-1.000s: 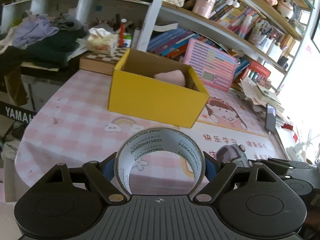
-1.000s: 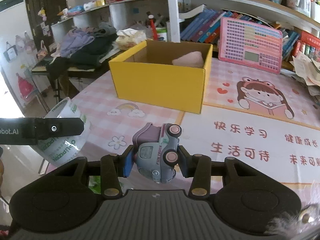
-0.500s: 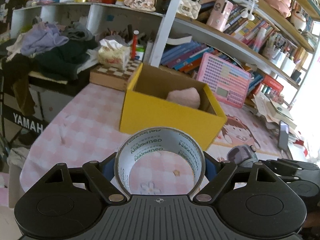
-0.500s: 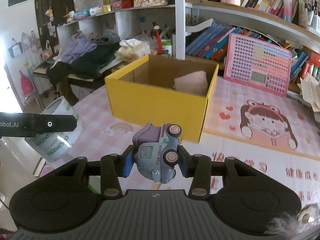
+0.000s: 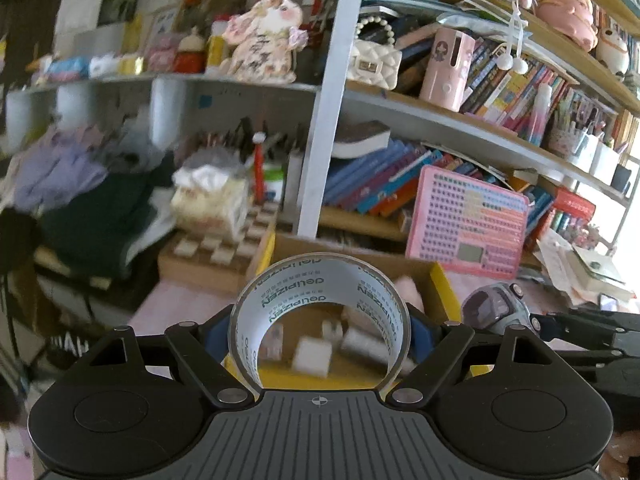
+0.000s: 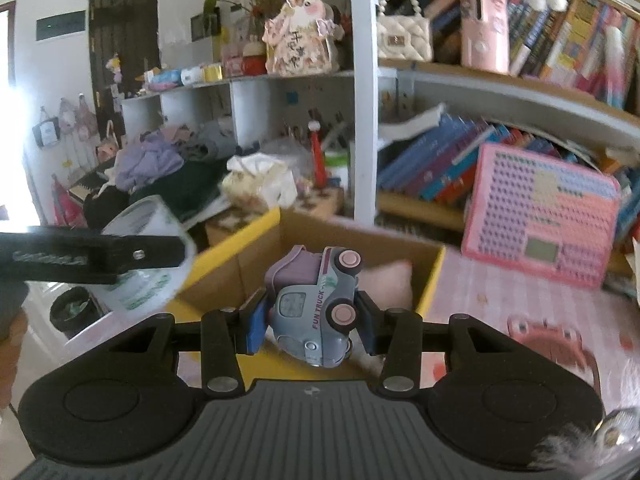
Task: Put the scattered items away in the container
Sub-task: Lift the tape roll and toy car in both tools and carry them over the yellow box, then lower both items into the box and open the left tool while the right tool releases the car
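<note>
Left fingers [image 5: 224, 330] clamping tape roll [image 5: 320, 280], right fingers [image 6: 256, 326] gripping toy truck [image 6: 316, 304], yellow box [image 6: 236, 236] holding pink cushion [image 6: 390, 284]

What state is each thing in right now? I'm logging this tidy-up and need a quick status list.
left gripper: shut on the tape roll.
tape roll: held upright on edge, above the box.
right gripper: shut on the toy truck.
toy truck: held, tipped on its side, wheels facing right.
yellow box: open-topped, partly filled.
pink soft item: lying inside the box.
</note>
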Available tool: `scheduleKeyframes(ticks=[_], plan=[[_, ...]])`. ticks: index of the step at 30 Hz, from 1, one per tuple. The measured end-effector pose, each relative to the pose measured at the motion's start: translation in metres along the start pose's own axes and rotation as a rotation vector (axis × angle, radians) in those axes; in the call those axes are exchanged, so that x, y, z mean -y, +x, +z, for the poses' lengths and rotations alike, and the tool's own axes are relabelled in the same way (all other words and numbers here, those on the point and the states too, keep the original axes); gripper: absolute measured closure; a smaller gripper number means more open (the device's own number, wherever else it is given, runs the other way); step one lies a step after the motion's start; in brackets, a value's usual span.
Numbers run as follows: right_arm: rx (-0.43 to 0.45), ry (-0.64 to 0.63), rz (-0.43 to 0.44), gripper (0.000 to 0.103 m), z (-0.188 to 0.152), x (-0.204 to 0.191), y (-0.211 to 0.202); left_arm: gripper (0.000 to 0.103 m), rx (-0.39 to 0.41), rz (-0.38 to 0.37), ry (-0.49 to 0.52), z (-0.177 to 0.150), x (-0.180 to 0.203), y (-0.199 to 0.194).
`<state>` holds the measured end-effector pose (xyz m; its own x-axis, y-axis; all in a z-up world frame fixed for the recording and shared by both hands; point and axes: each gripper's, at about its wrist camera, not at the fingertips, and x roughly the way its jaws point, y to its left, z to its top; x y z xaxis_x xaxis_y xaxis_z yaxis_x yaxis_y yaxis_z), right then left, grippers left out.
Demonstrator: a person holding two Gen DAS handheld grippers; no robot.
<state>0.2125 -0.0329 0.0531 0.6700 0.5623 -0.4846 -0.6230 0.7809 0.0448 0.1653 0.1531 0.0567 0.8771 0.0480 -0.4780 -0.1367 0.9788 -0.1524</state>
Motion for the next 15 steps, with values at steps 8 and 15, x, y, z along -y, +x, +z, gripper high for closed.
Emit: scheduleKeyframes(ticks=[8,15], plan=[[-0.077,-0.089,0.026,0.061,0.012,0.019,0.073,0.018,-0.075,0.019,0.082,0.03,0.02,0.085],[-0.203,-0.184,0.067,0.061,0.006,0.021,0.118,0.018,-0.191,0.045,0.152,0.028,0.029,0.148]])
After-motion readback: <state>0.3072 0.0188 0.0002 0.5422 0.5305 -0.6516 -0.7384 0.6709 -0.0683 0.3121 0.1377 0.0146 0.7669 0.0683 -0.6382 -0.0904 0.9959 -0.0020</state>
